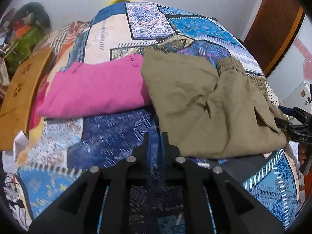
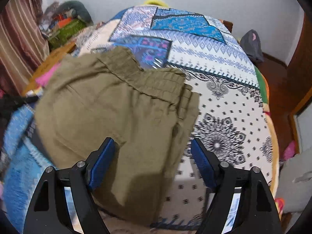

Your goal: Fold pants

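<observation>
Your khaki pants (image 1: 210, 105) lay folded into a bulky stack on the patchwork bedspread (image 1: 109, 134), with the elastic waistband (image 2: 156, 81) bunched along the far edge and a flapped pocket turned toward the right side. Just beside them on the left sat a folded pink garment (image 1: 93, 89), its right edge touching the khaki cloth (or slipping slightly under it; the overlap was hard to read).

Your left gripper (image 1: 156, 138) hovered over a bare blue patch of the bedspread, in front of the near left corner of the pants. Its fingers stood close together with only a narrow slot between them, and there was no cloth in that slot.

Your right gripper (image 2: 152, 148) had its jaws spread wide. The blue-padded left finger (image 2: 101, 161) lay against the near part of the pants, and the right finger (image 2: 204, 163) stood over the white patterned cloth just off the edge, so the near end of the stack sat between them without being pinched. In the left wrist view, that gripper showed at the right edge of the pants, beside the pocket.

A tan embroidered cloth (image 1: 21, 97) lay at the left edge of the bed.
</observation>
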Demonstrator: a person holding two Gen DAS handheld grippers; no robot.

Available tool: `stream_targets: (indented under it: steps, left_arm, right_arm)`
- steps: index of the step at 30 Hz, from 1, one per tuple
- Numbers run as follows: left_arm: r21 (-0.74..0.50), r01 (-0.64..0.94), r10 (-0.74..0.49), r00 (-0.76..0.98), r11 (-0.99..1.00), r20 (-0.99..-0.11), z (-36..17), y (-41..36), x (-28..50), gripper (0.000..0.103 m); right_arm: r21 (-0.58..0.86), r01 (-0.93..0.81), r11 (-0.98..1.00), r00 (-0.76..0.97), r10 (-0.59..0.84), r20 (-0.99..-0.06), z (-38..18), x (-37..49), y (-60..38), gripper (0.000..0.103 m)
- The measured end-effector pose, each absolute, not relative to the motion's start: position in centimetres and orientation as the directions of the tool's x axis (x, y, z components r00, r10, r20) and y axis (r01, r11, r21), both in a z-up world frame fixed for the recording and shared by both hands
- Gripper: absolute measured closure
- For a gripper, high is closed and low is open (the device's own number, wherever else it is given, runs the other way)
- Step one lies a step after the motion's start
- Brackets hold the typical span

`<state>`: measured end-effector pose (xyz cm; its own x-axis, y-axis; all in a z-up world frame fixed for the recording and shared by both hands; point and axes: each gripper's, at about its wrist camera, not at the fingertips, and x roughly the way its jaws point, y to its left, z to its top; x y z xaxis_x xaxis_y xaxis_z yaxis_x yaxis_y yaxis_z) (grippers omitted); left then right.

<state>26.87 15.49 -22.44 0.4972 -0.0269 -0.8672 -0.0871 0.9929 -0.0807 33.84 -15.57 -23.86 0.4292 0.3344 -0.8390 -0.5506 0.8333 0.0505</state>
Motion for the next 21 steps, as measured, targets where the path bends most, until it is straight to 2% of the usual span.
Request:
stream_targets:
  steps: [1,3,5,12,16,18,21]
  left_arm:
    - [-0.076,-0.091,-0.021,0.499,0.993,-0.867,-22.3,15.6,27.2,0.08]
    - [-0.077,-0.097,-0.017,0.508,0.992,-0.861,-22.2,15.7,27.8,0.059]
    - [-0.063,-0.104,0.001,0.521,0.993,-0.853,-22.1,15.7,28.4,0.053]
    - [0.019,-0.075,0.055,0.52,0.997,-0.852,-22.7,14.8,30.6,0.053]
    - [-0.027,-0.069,0.012,0.51,0.997,-0.86,-23.3,15.0,31.6,0.052]
    - [-0.037,-0.068,0.003,0.51,0.997,-0.86,-23.5,15.1,32.0,0.05]
    - [-0.059,-0.064,-0.018,0.514,0.996,-0.857,-23.8,15.0,32.7,0.047]
  right_arm:
    - [0.013,-0.548,0.836,0.45,0.308,-0.838,-24.1,34.0,-15.6,0.027]
    - [0.013,-0.545,0.839,0.445,0.302,-0.843,-24.7,35.1,-16.1,0.027]
    - [0.019,-0.528,0.849,0.435,0.29,-0.853,-25.2,36.4,-16.3,0.027]
    - [-0.008,-0.531,0.847,0.439,0.267,-0.858,-26.3,39.6,-15.5,0.027]
    - [0.022,-0.507,0.862,0.427,0.273,-0.862,-26.3,41.3,-15.7,0.028]
    - [0.05,-0.506,0.861,0.427,0.3,-0.853,-25.6,41.4,-16.0,0.033]
    - [0.086,-0.505,0.859,0.446,0.345,-0.826,-24.3,41.1,-16.4,0.034]
